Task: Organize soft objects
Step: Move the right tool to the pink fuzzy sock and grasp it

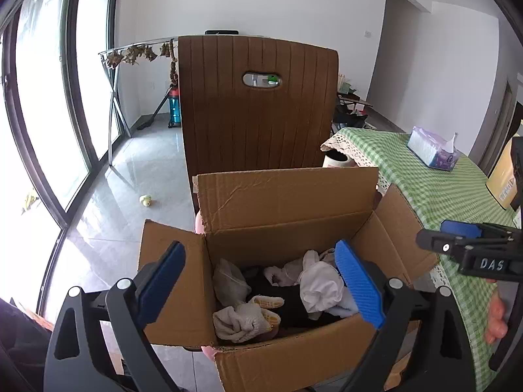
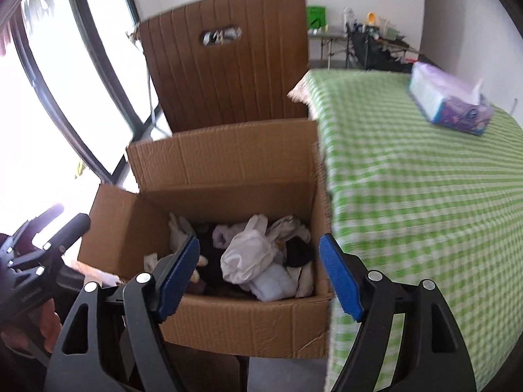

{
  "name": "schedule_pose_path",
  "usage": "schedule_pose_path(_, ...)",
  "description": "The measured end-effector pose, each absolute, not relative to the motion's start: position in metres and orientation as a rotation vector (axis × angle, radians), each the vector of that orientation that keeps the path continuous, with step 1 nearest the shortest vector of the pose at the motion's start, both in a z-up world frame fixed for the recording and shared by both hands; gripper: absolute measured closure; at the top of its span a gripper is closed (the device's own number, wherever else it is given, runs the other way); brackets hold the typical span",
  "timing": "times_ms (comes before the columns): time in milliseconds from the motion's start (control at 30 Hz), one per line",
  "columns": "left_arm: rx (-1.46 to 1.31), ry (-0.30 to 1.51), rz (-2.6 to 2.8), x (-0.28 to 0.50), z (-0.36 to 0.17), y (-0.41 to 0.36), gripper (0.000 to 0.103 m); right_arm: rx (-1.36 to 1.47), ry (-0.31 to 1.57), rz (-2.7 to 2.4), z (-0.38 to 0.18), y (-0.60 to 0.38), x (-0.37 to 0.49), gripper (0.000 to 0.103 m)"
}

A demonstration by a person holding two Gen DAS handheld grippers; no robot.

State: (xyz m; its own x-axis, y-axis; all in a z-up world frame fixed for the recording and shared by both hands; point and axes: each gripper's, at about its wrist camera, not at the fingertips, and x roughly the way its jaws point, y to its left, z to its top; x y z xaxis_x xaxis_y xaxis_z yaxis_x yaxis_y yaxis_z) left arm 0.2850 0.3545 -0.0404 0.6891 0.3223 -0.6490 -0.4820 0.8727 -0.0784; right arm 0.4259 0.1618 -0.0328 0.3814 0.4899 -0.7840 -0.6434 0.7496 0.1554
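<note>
Beside the green-checked table (image 2: 425,196), one cardboard box (image 1: 287,202) is sitting on one brown chair (image 1: 258,114), holding your heap of socks and cloths (image 1: 294,287). You are holding both the left gripper (image 1: 261,284) and right gripper (image 2: 261,274) spread wide, empty. "DAS" is showing on the right one. One tissue box (image 1: 433,150) is lying on the table.

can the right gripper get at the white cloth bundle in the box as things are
Probably yes. The right gripper hangs open right above the cardboard box, whose flaps stand open, and the white cloth bundle lies on top, uncovered.
</note>
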Motion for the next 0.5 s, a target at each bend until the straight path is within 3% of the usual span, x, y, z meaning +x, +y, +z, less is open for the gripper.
schedule_pose_path(200,-0.207,0.561,0.412,0.284,-0.020,0.320,0.013,-0.103,0.762,0.617,0.004,0.094,0.416,0.030)
schedule_pose_path(500,-0.181,0.550,0.154,0.309,-0.006,0.211,0.010,-0.021,0.704,0.268,0.034,-0.079,0.380,0.030)
